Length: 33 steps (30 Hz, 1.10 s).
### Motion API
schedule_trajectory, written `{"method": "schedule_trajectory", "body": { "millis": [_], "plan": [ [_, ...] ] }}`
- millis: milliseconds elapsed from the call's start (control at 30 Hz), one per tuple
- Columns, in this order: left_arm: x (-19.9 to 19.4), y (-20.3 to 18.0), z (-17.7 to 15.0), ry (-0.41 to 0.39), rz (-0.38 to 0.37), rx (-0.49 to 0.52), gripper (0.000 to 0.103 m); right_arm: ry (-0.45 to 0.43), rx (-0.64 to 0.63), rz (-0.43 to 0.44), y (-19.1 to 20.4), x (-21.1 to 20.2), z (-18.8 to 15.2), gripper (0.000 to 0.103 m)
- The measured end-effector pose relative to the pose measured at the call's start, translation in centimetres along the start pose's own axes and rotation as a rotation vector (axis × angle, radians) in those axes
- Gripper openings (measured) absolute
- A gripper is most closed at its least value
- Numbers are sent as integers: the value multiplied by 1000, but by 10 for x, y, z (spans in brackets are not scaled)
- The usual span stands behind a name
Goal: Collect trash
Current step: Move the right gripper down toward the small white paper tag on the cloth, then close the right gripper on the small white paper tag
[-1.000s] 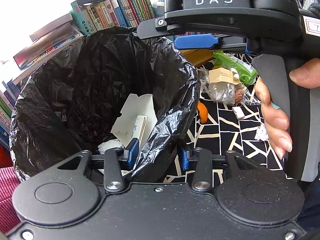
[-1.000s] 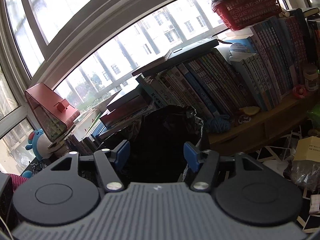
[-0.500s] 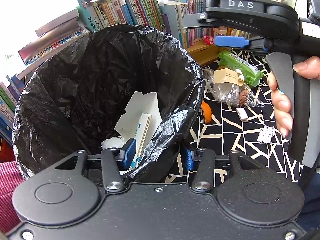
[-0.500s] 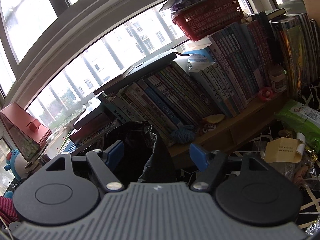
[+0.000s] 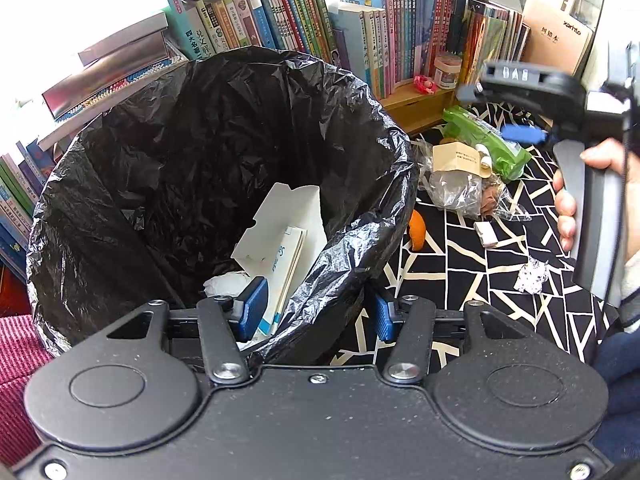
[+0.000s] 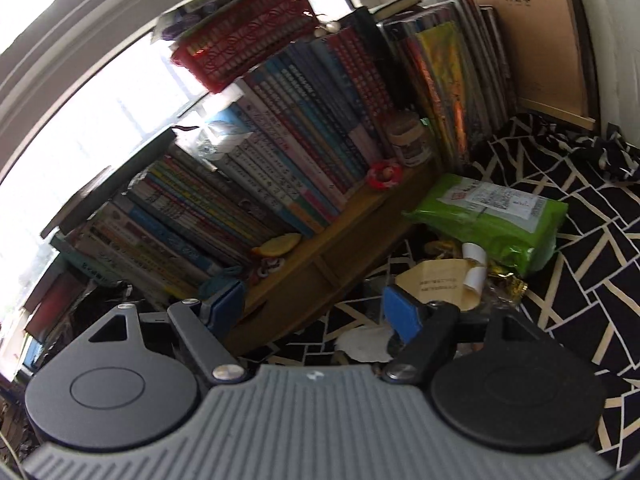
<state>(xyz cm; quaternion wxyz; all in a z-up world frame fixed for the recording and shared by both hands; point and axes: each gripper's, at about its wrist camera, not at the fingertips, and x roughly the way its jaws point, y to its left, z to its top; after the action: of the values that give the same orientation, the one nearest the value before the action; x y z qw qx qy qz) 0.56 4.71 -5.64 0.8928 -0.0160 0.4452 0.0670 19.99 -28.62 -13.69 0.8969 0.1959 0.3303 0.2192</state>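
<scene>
A bin lined with a black trash bag [image 5: 208, 152] holds a white carton [image 5: 288, 220] and crumpled paper. My left gripper [image 5: 318, 312] straddles the bag's near rim, one pad inside and one outside. Its jaws are opening and the pads stand off the plastic. Loose trash lies on the patterned cloth to the right: a green package [image 5: 492, 144] [image 6: 492, 216], a tan card [image 5: 456, 158] [image 6: 436, 284], a clear plastic bag [image 5: 456, 190], an orange peel [image 5: 418, 230] and a foil scrap [image 5: 530, 276]. My right gripper [image 6: 314, 312] [image 5: 500, 116], held by a hand, is open and empty above that pile.
A low wooden shelf [image 6: 320, 264] packed with upright books [image 5: 304, 20] runs behind the bin and the pile. A red basket [image 6: 248, 40] sits on the books and a small jar [image 6: 410, 142] on the shelf. A white tissue [image 6: 364, 344] lies below the right gripper. Red cloth [image 5: 16, 344] is at the left.
The left jaws have spread a little wider around the bag's rim. The right gripper has swung from over the bin to the right and down, toward the trash pile.
</scene>
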Motion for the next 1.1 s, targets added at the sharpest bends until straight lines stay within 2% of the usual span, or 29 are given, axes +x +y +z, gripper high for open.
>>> {"method": "schedule_trajectory", "body": {
  "millis": [233,367,467,567,767,833,900,967,1100],
  "plan": [
    [0,0,0,0,4,3,51,47,8,-245,-45,32,-16,85],
    [0,-1,0,1,3,4,53,120,-26,-330,-61,52,-36,85],
    [1,-1,0,0,2,6,53,177,-47,-354,-68,65,-49,83],
    [1,-1,0,-2,0,7,53,224,-65,-380,-72,75,-59,77],
    [2,-1,0,0,0,6,53,280,-57,-411,-80,86,-73,69],
    [3,-1,0,0,0,7,54,299,-65,-413,-81,90,-77,59],
    [3,0,1,0,1,7,54,304,-73,-415,-79,91,-79,40],
    [3,0,1,0,1,8,54,317,-65,-394,-78,91,-78,30],
    [3,0,0,0,2,9,54,315,-72,-365,-71,90,-78,29]
  ]
}}
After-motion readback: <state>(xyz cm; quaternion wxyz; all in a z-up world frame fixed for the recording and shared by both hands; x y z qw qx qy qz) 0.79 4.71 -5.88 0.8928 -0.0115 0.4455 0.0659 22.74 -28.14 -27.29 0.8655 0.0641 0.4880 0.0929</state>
